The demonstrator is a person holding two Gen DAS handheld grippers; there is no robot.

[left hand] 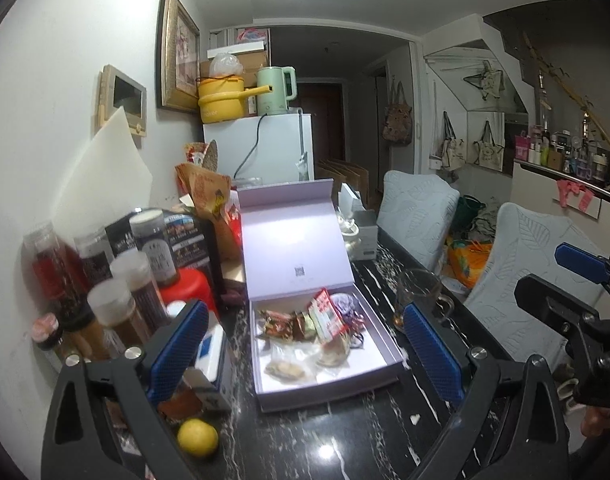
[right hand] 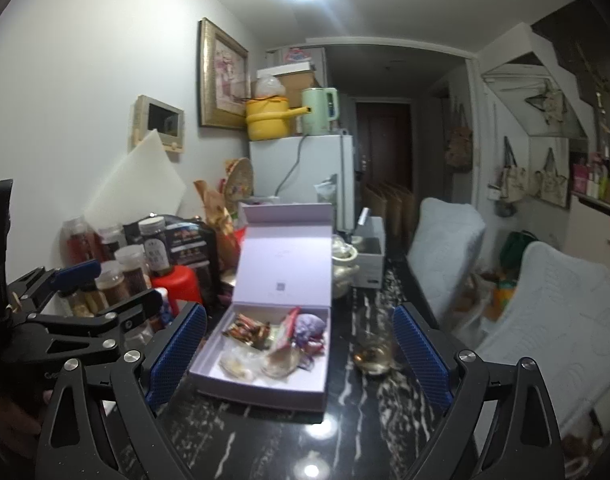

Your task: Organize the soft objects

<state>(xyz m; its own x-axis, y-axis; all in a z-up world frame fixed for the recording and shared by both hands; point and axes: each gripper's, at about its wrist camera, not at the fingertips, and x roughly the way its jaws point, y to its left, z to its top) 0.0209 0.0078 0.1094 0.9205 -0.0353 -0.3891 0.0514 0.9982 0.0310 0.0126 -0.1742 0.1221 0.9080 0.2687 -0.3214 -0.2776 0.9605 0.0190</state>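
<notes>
An open pale lilac box (left hand: pixel 379 344) (right hand: pixel 213 376) with its lid up stands on the black marble table (left hand: pixel 345 432). Inside lie snack packets (left hand: pixel 301 324) (right hand: pixel 249 330), clear bags (left hand: pixel 289 370) (right hand: pixel 237 366) and a purple soft item (left hand: pixel 345 306) (right hand: pixel 311 326). My left gripper (left hand: pixel 307 354) is open and empty, held just in front of the box. My right gripper (right hand: pixel 301 354) is open and empty, facing the box from the right. Each gripper shows in the other's view: the right one (left hand: pixel 577 280), the left one (right hand: pixel 101 284).
Spice jars (left hand: pixel 117 280) and a red container (left hand: pixel 187 288) crowd the left side by the wall. A lemon (left hand: pixel 197 438) lies near my left fingers. A glass of amber liquid (left hand: pixel 419 296) (right hand: pixel 375 346) stands right of the box. Two pale chairs (left hand: pixel 521 280) line the table's right edge.
</notes>
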